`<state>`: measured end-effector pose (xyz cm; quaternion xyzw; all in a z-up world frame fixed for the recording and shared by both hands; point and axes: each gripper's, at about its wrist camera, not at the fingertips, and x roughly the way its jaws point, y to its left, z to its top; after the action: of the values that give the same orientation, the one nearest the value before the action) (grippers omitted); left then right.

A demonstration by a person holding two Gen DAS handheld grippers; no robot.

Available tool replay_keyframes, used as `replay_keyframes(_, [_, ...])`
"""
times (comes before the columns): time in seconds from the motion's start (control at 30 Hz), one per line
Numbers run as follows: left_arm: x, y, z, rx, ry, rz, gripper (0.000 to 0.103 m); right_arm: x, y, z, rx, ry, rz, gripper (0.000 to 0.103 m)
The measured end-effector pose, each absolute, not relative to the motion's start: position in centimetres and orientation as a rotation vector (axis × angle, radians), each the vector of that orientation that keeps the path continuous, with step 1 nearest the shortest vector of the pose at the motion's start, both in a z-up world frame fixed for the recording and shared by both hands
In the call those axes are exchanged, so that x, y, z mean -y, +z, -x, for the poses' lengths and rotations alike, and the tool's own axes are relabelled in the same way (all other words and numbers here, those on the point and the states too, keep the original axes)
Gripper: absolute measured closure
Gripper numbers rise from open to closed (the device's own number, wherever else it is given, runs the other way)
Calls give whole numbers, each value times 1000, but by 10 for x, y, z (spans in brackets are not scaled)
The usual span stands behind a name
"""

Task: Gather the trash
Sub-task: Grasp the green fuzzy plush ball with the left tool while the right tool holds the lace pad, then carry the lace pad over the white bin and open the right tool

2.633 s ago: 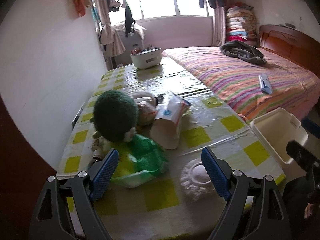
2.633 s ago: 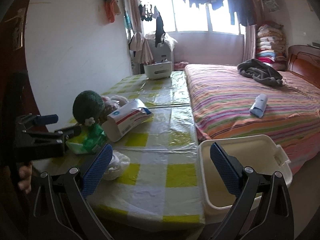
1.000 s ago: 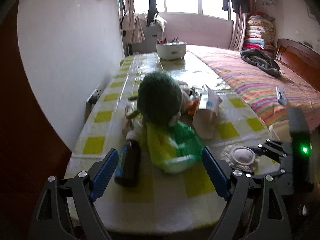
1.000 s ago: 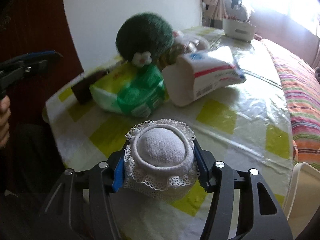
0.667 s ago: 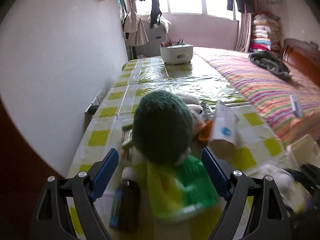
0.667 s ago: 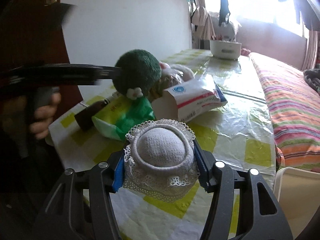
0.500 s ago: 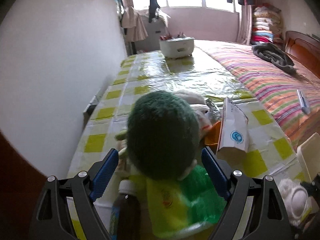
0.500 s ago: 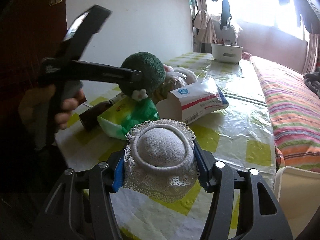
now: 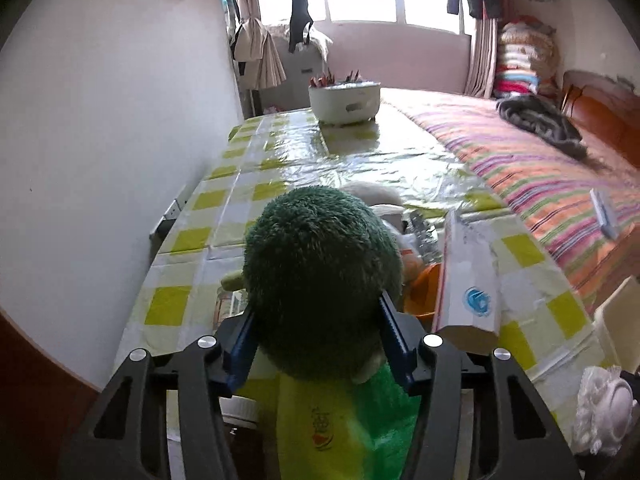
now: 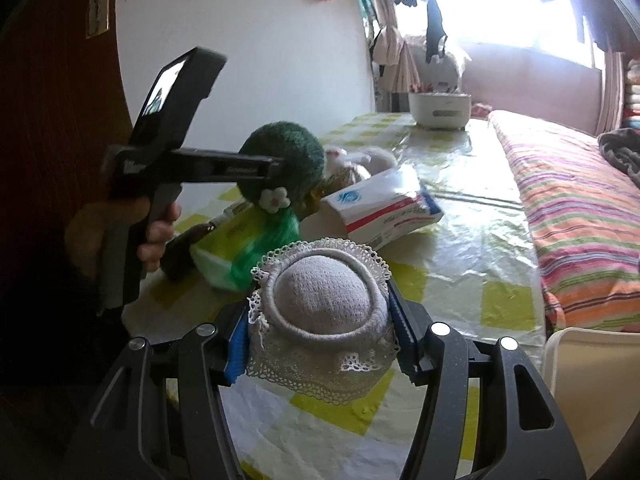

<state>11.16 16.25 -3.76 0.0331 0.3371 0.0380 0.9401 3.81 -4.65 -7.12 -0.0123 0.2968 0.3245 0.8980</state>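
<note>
My left gripper (image 9: 318,344) is shut on a dark green fuzzy plush ball (image 9: 320,280) that sits among clutter on the checked table (image 9: 248,184); the ball (image 10: 286,164) has a small white flower on it. A green-and-yellow bag (image 9: 340,428) lies just under it. My right gripper (image 10: 318,336) is shut on a white lace-edged round cap (image 10: 324,304) and holds it above the table's near corner; the cap also shows in the left wrist view (image 9: 600,408). A white tissue pack (image 10: 384,208) lies behind.
A cream bin (image 10: 592,396) stands below the table's right corner. A dark brown bottle (image 10: 184,248) lies beside the bag. A white pot (image 9: 344,98) sits at the table's far end. A striped bed (image 9: 540,176) runs along the right, a white wall on the left.
My left gripper moved forward and closed on the green plush ball. My right gripper, earlier open, now holds the lace cap and has lifted it off the table.
</note>
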Motion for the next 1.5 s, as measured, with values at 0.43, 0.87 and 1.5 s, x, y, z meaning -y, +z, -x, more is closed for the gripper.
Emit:
replay_keyframes(0.43, [-118,-1,-82,-522,2,-96,51,91,-55,-35,-507,529,-32,47])
replay_keyframes(0.87, [-50,21,-69,-471,-155,-20,51,153,-51,-38,-455,343,-105,47])
replay_keyframes(1.5, [32,8,-40,-486,-365,-74,51,248,-66,-15,-444,68,-178,44])
